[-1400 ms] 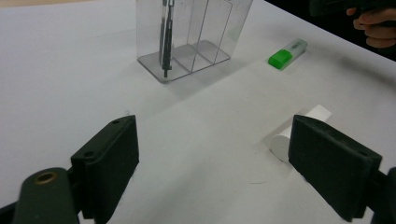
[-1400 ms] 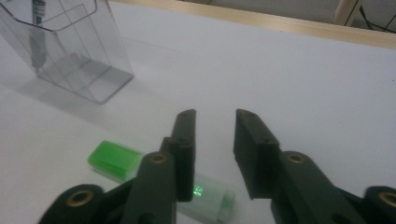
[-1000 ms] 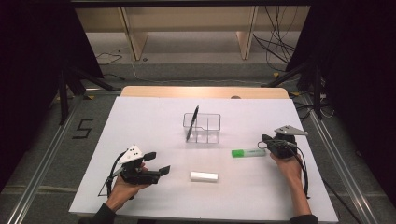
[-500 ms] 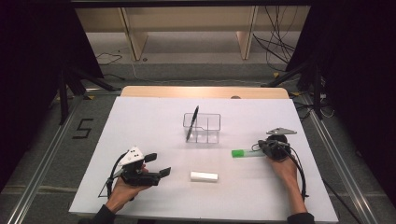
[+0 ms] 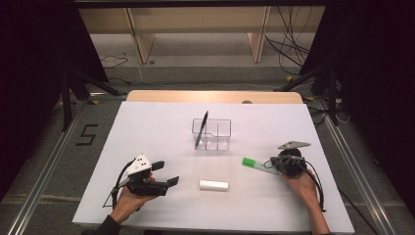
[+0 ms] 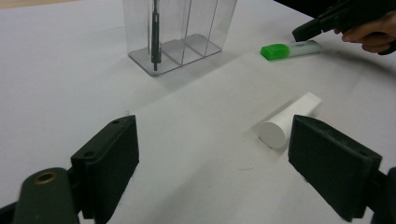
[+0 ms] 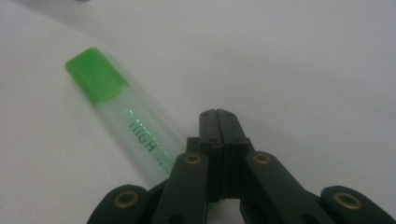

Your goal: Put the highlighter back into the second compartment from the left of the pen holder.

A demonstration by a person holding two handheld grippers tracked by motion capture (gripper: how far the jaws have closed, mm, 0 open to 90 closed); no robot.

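A highlighter with a green cap [image 5: 255, 164] lies flat on the white table, right of centre. My right gripper [image 5: 275, 166] rests at its clear tail end, jaws pressed together with nothing between them; in the right gripper view the highlighter [image 7: 122, 113] runs past the left side of the right gripper [image 7: 217, 115], not gripped. My left gripper [image 5: 167, 173] rests at the front left, jaws wide apart and holding nothing. In the left gripper view the left gripper [image 6: 212, 163] faces a white cylinder [image 6: 288, 120], and the right gripper [image 6: 322, 24] is beside the highlighter [image 6: 289, 49].
A clear plastic organiser [image 5: 215, 134] with three compartments stands at the table's centre, a black pen [image 5: 201, 129] leaning in its left compartment. The white cylinder [image 5: 214, 185] lies between the two hands near the front. A wooden strip edges the far side.
My right gripper has shifted slightly toward the front edge and tilted. The highlighter, the cylinder and my left gripper have stayed where they were.
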